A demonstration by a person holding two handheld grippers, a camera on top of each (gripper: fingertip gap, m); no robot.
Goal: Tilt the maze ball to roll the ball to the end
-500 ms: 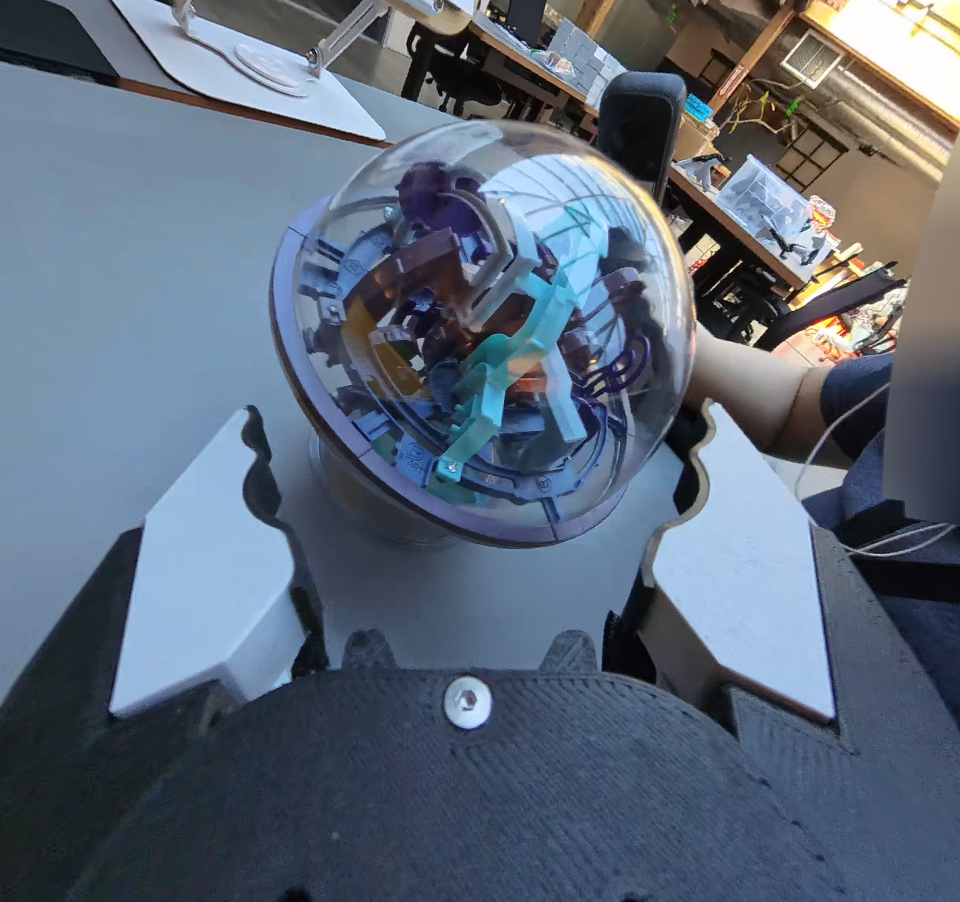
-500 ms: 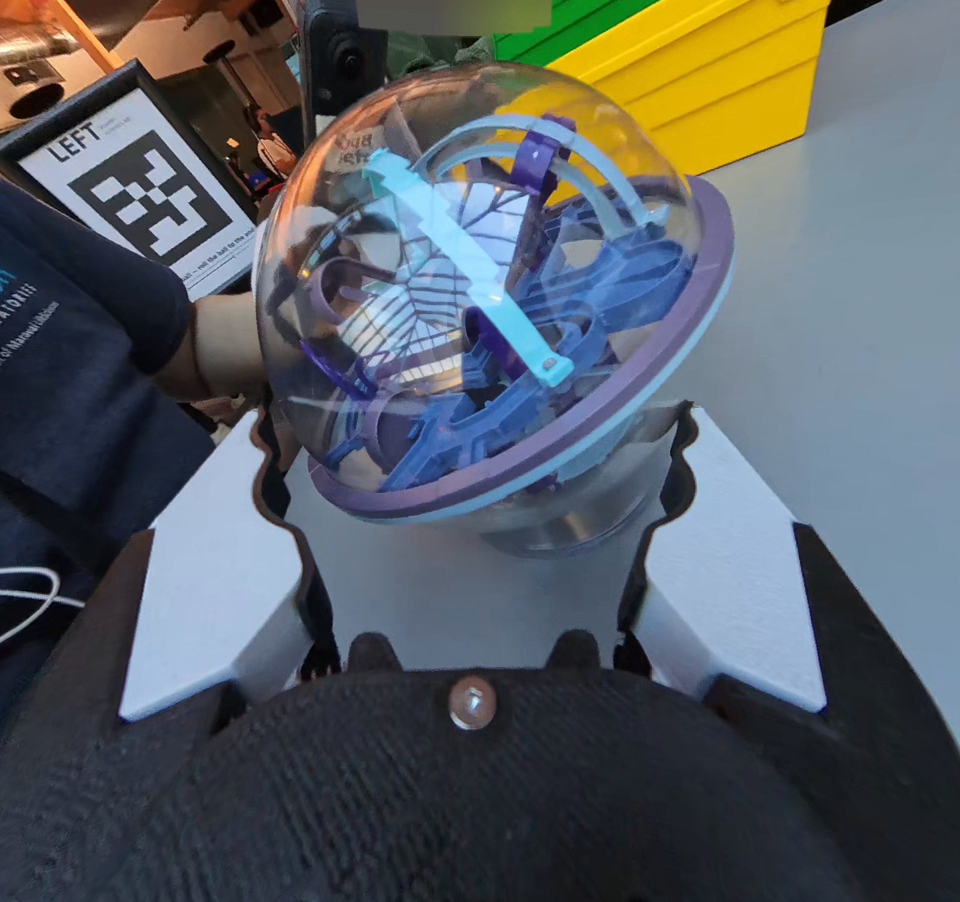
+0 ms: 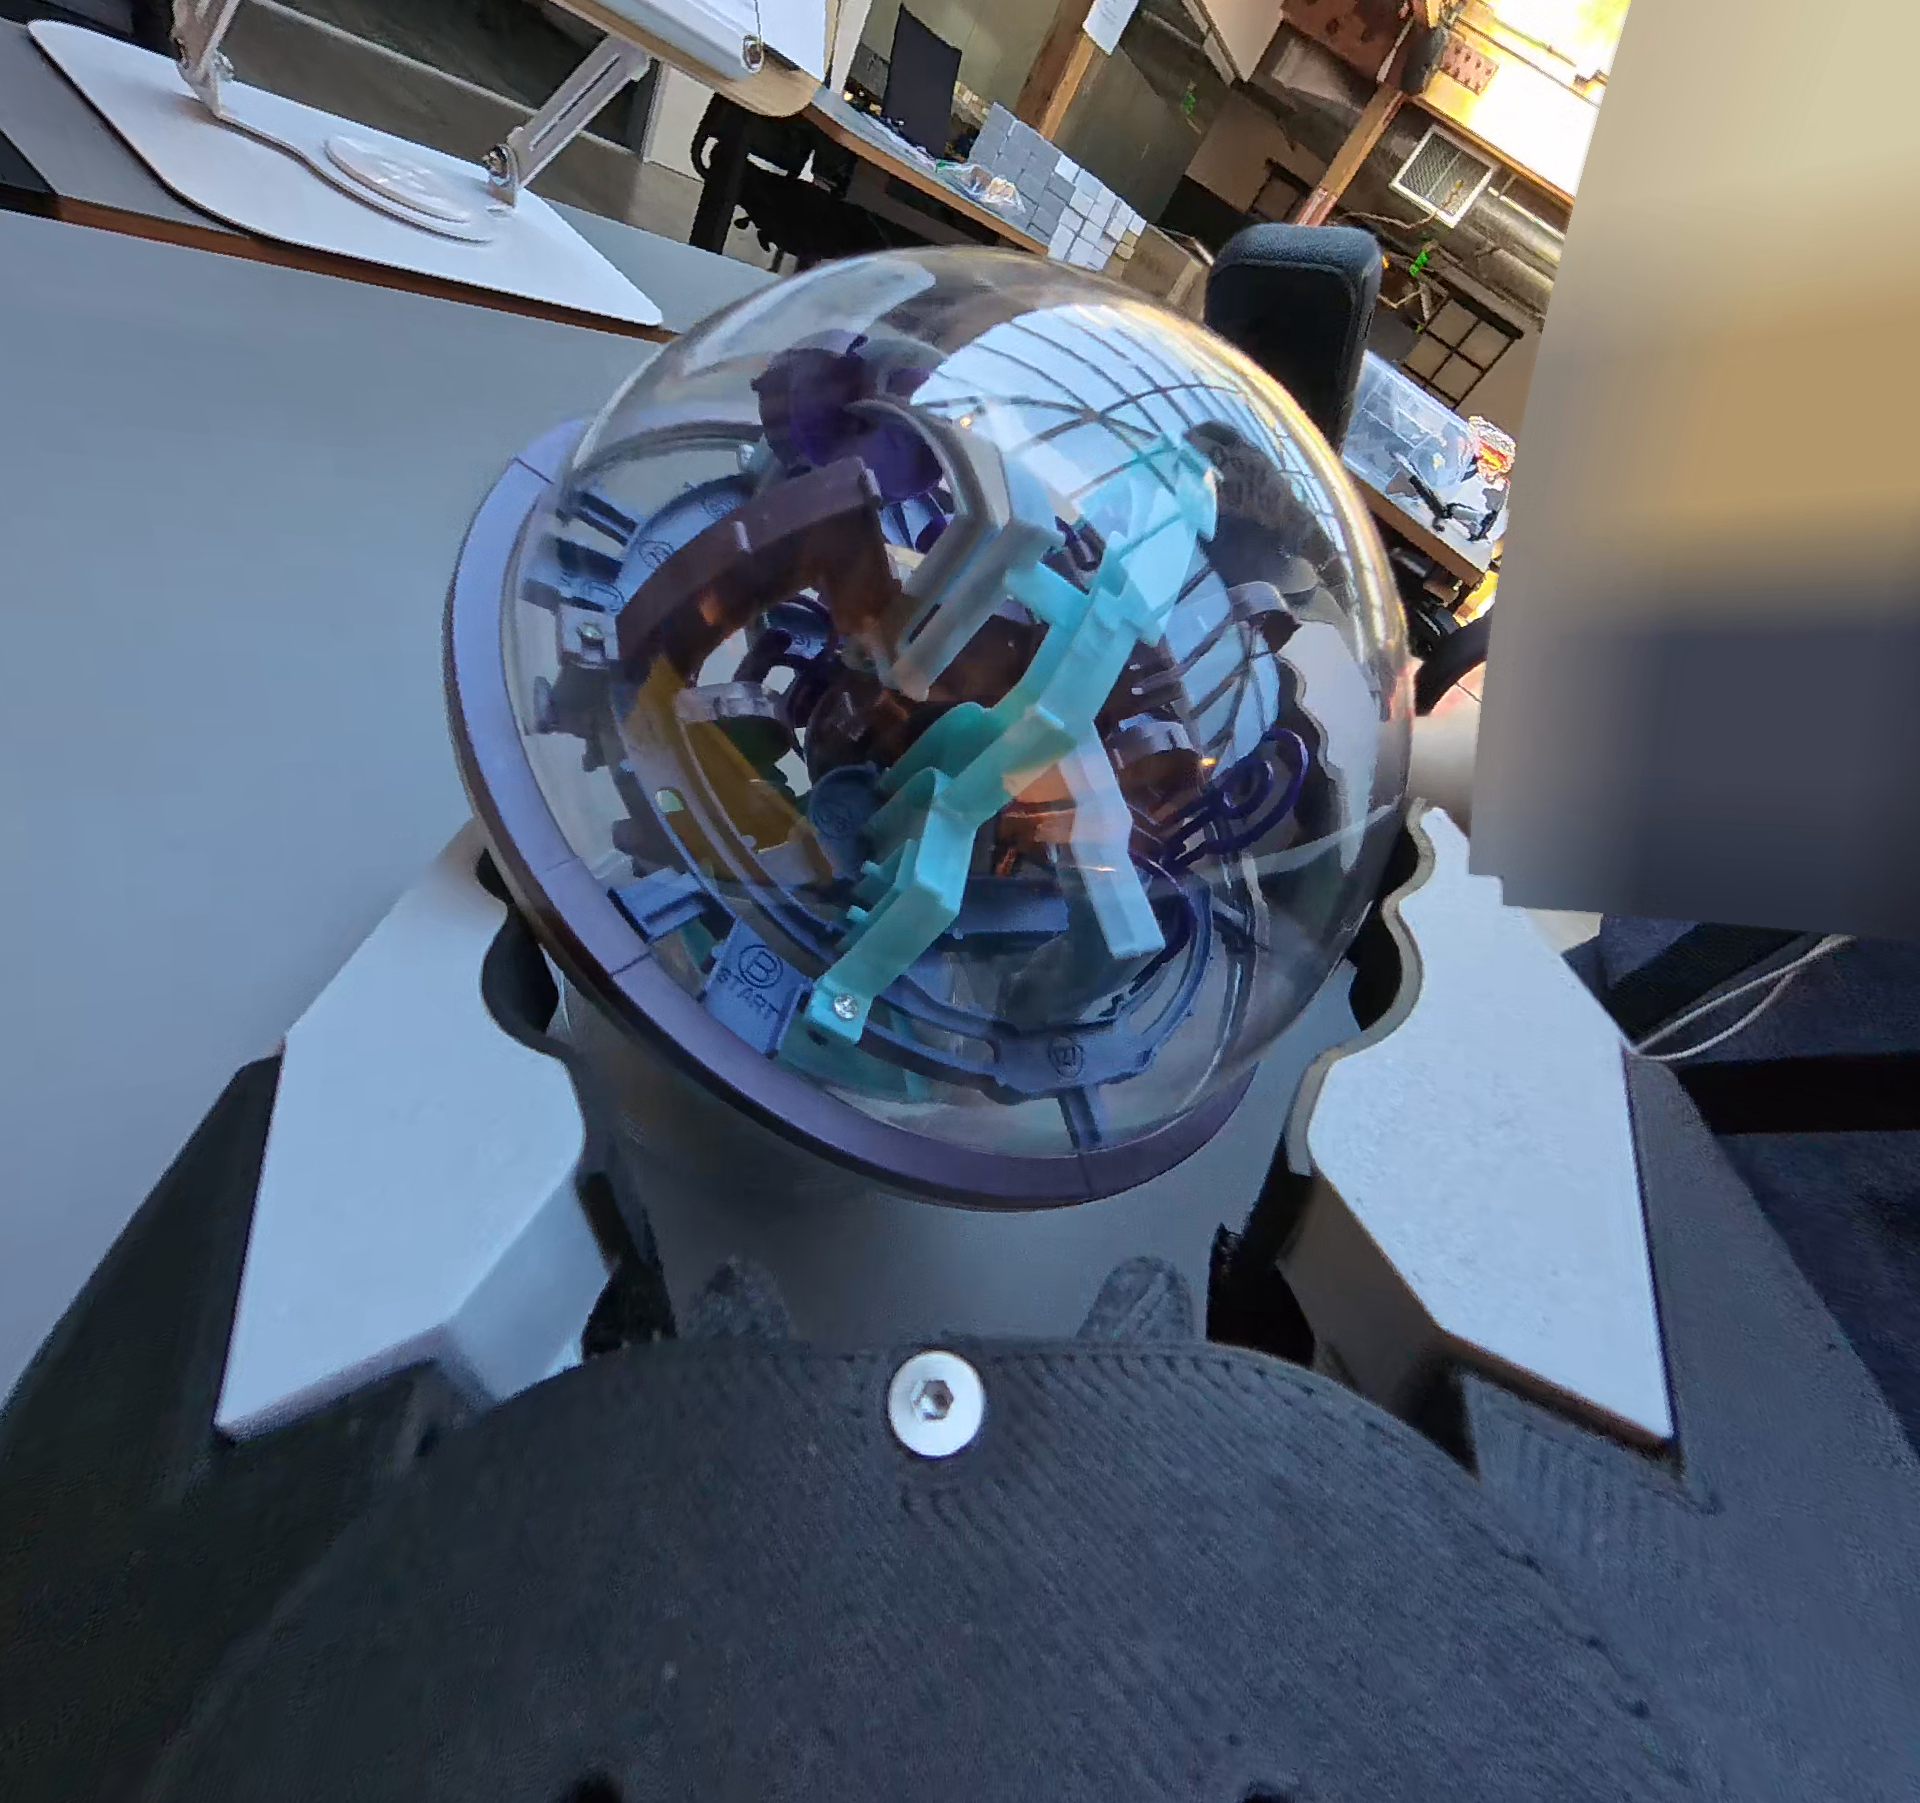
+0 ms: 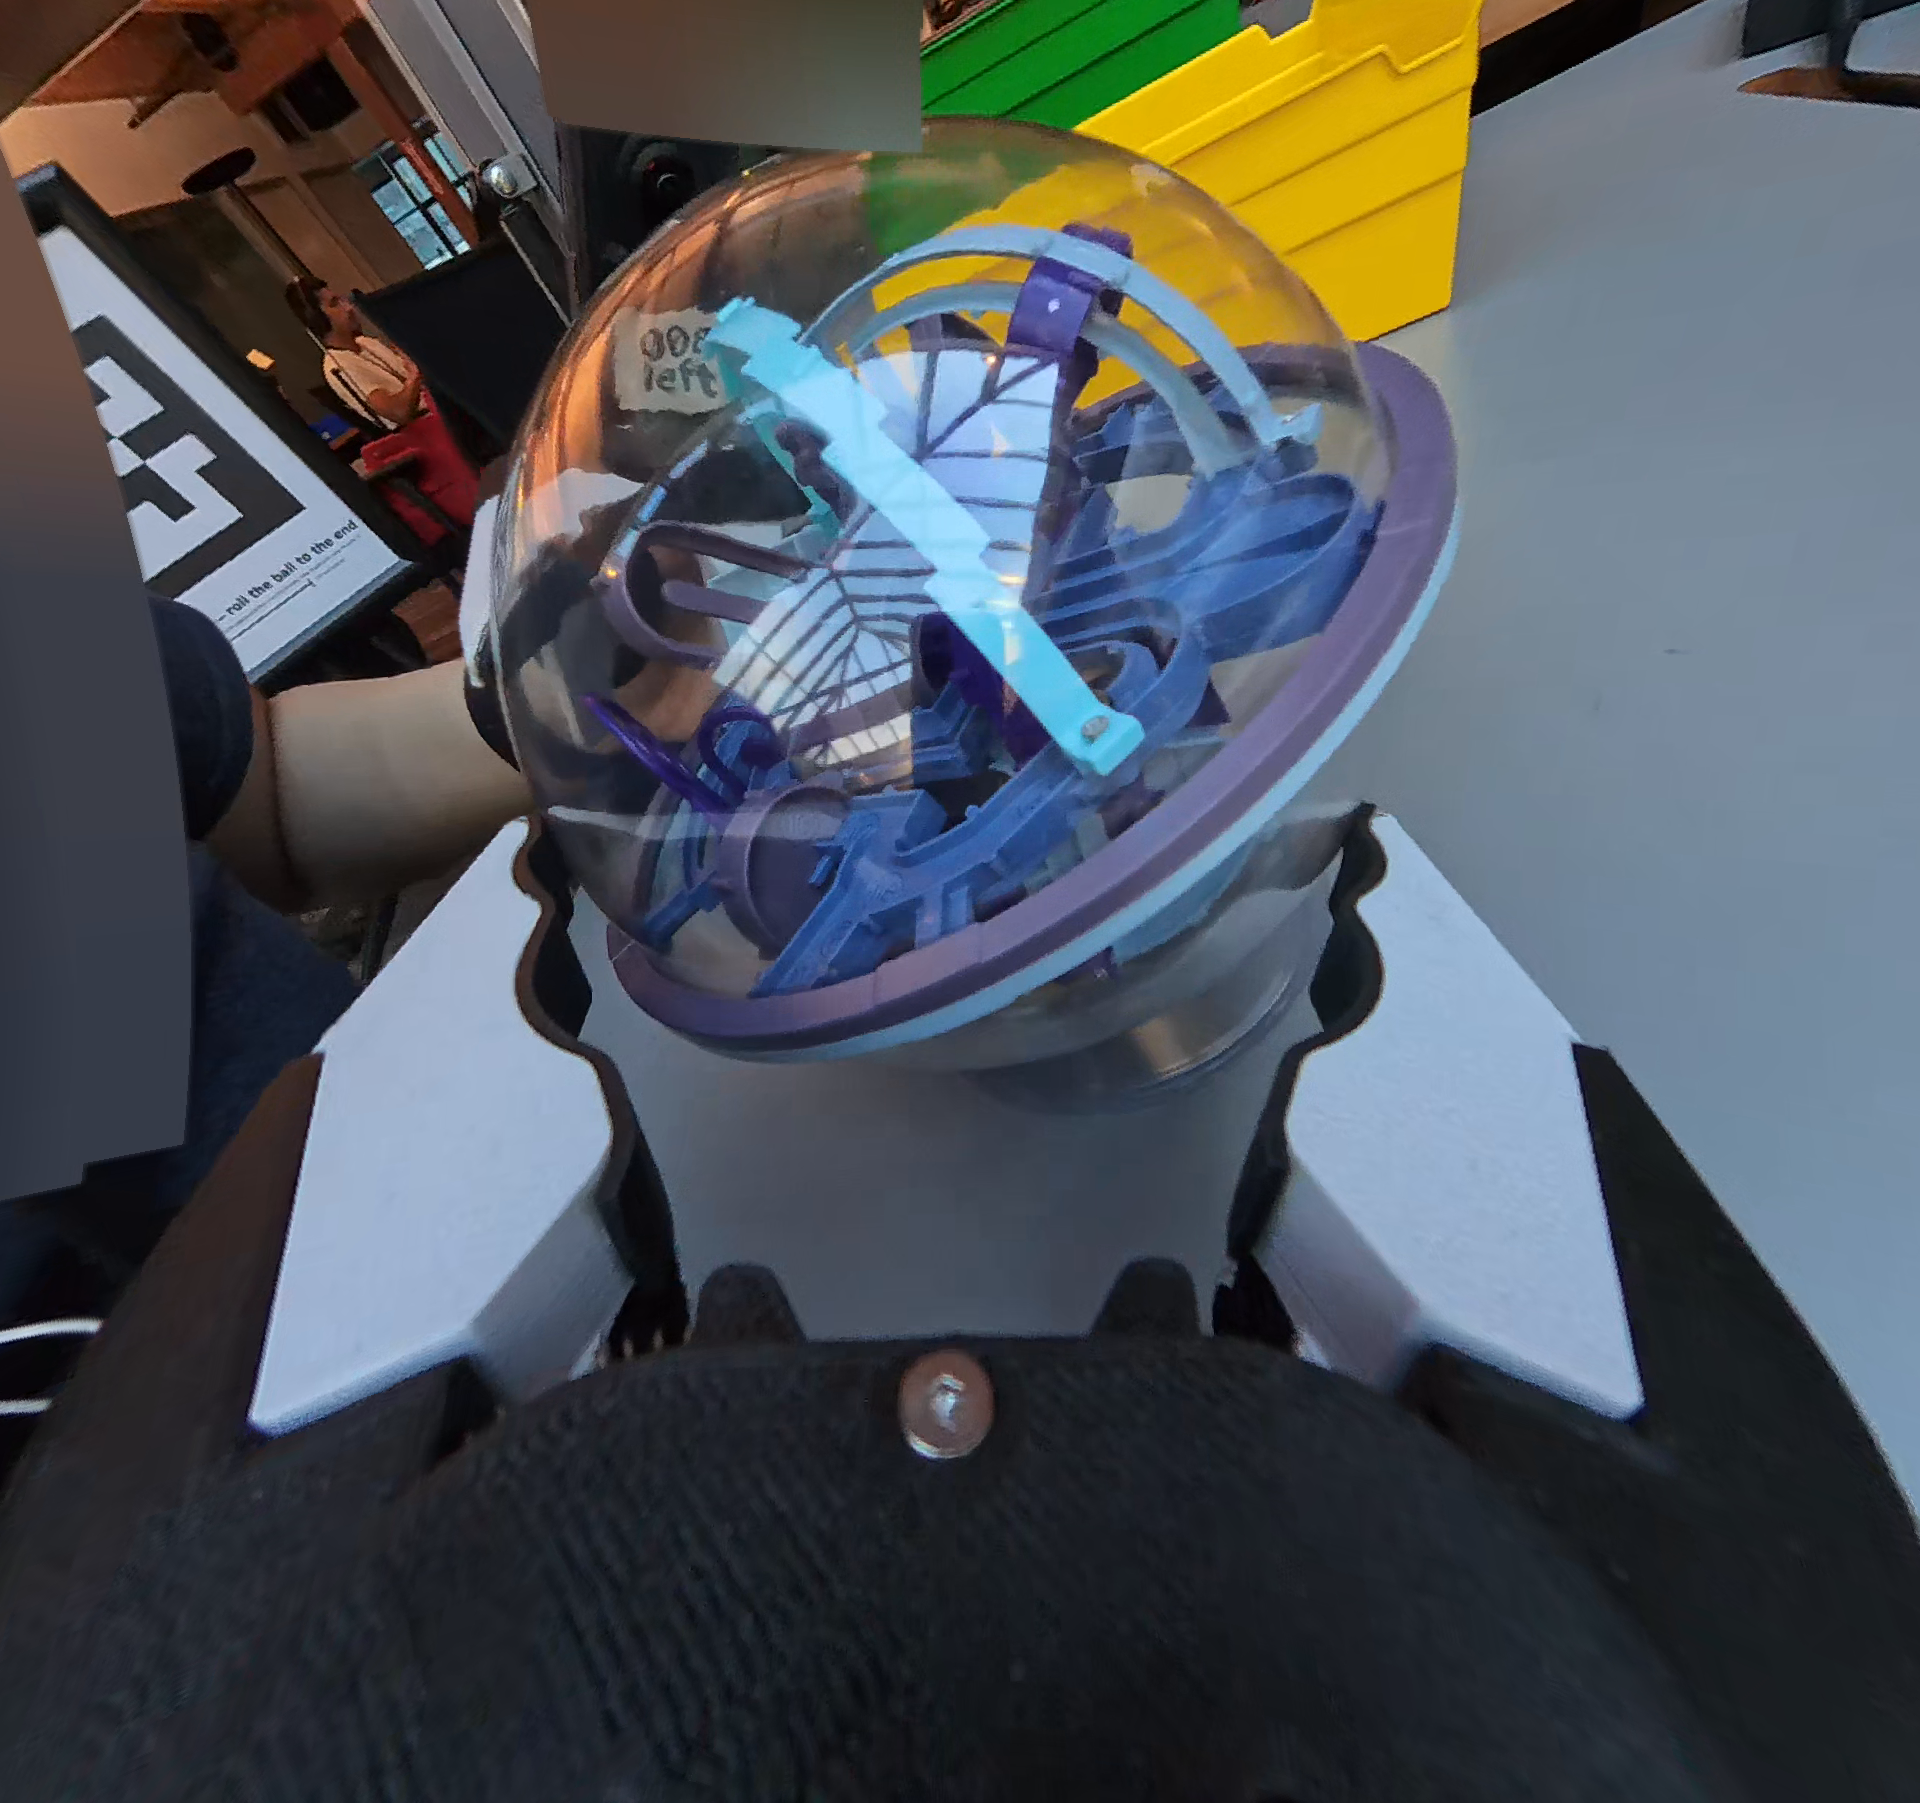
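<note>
Small ball inside maze ball (image 3: 935,704) not discernible; sphere's underside hidden at 6 o'clock; yellow bin (image 4: 1320,153) partly hidden behind sphere.

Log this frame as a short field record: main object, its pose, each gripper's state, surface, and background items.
object: maze ball, a clear sphere with coloured tracks inside
pose: tilted, purple equator ring slanted; sits on a clear base on the table
left gripper: open, fingers either side of the sphere
right gripper: open, fingers flanking the sphere
contact: cannot tell
small ball inside: not spotted
surface: grey table
background: yellow bin, green bin
</note>
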